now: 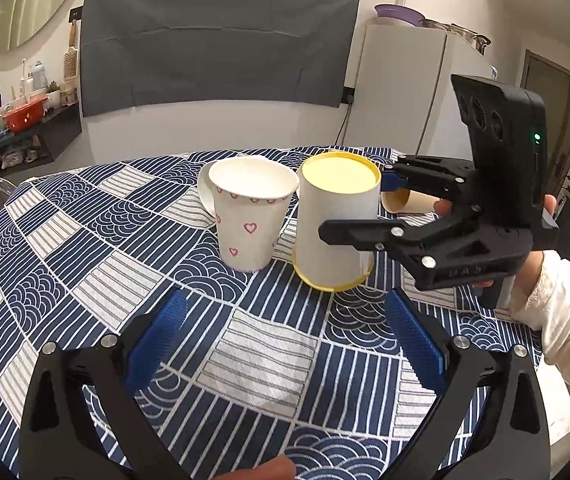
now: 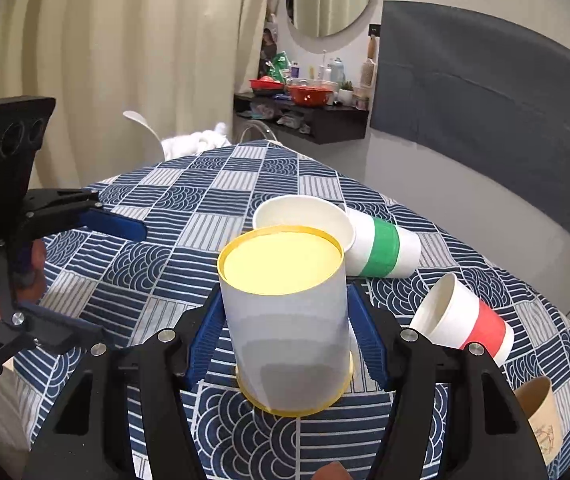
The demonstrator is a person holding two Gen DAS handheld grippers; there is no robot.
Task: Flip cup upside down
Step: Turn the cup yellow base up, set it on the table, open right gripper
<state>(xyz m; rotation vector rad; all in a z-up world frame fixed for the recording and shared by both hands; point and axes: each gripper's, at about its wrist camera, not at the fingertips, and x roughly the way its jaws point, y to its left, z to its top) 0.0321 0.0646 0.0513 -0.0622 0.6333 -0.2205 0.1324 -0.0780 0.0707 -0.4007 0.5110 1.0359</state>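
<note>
A white paper cup with yellow rims (image 2: 289,320) stands upside down on the blue patterned tablecloth (image 2: 221,200), its yellow base facing up; it also shows in the left wrist view (image 1: 335,224). My right gripper (image 2: 285,340) is open, its blue pads on either side of the cup with small gaps; it also shows in the left wrist view (image 1: 355,210). My left gripper (image 1: 285,344) is open and empty, low over the cloth in front of the cups; it also shows in the right wrist view (image 2: 97,276).
A white cup with pink hearts (image 1: 251,216) stands next to the yellow cup. A green-banded cup (image 2: 349,240), a red-banded cup (image 2: 461,316) and a brown cup (image 2: 541,420) lie on their sides. A dark shelf (image 2: 301,116) holds bowls and bottles.
</note>
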